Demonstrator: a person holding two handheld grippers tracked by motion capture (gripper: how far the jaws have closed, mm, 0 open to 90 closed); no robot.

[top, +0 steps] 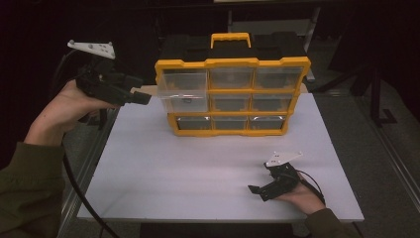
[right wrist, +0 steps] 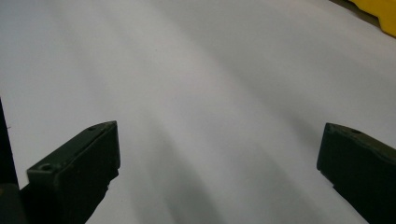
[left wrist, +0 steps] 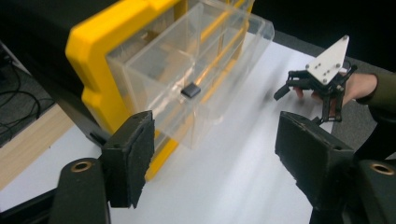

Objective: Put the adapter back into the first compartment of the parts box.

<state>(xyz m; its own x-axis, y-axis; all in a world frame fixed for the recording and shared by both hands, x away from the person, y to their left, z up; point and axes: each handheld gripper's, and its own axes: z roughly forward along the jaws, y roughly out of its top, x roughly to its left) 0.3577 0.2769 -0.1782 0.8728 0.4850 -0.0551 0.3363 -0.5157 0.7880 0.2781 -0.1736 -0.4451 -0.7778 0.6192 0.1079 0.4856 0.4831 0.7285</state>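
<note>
A yellow-framed organizer (top: 233,63) with clear drawers and a yellow handle stands upright at the back of the white board (top: 198,173). In its left column a clear drawer (left wrist: 187,65) is pulled out, with a small black piece (left wrist: 191,90) lying inside. My left gripper (top: 142,97) hovers level just left of that drawer, held in a hand. Its jaws are open with nothing between them, as the left gripper view (left wrist: 215,135) shows. My right gripper (top: 257,190) rests low near the board's front right, open over bare board (right wrist: 219,149).
The board's front edge (top: 218,218) and a metal rail (top: 91,158) along its left side bound the work area. A cable (top: 74,188) trails from the left gripper down past the rail. Dark floor surrounds the table.
</note>
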